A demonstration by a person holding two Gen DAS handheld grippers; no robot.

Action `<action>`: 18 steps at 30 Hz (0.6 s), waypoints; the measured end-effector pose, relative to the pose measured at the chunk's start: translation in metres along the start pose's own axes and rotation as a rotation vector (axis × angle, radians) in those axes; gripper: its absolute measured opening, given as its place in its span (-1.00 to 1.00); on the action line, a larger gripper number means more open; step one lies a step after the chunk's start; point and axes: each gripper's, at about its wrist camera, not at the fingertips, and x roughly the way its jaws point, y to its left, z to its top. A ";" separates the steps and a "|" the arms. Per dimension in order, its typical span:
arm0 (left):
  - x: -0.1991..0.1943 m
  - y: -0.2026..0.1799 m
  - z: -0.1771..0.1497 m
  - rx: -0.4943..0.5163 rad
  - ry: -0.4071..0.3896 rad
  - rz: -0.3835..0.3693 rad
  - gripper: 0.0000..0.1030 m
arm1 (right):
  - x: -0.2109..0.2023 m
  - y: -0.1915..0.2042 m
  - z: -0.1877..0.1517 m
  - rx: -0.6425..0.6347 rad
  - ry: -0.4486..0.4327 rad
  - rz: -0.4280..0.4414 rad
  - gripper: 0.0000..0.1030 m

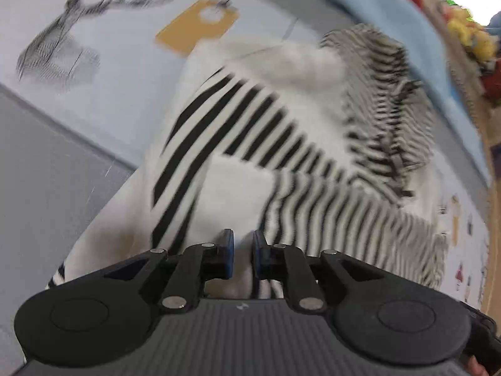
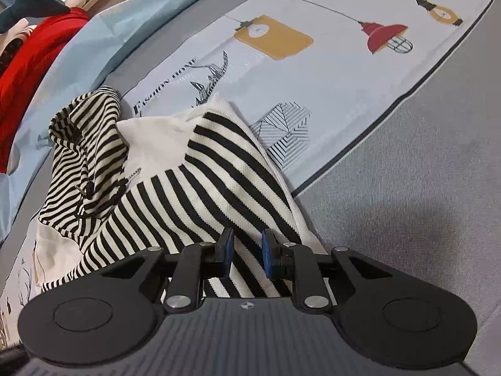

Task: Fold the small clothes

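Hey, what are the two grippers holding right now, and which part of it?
The right gripper pinches the wide-striped edge of the striped garment. The left gripper has white fabric between its jaws, but a firm grip cannot be told.

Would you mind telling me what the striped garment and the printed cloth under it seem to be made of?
Striped garment: apparently soft knitted fabric, matte; fine ribbed texture shows in the black and white bands. Printed cloth: probably smooth woven or coated fabric with a slight sheen and crisp printed lamps.
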 end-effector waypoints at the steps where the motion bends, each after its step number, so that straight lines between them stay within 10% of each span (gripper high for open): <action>1: -0.001 0.001 0.001 -0.003 -0.007 -0.001 -0.73 | 0.001 0.000 0.000 0.001 0.003 -0.002 -0.61; 18: -0.020 -0.007 0.003 0.023 -0.114 -0.045 -0.55 | -0.009 0.006 0.001 -0.022 -0.037 0.006 -0.61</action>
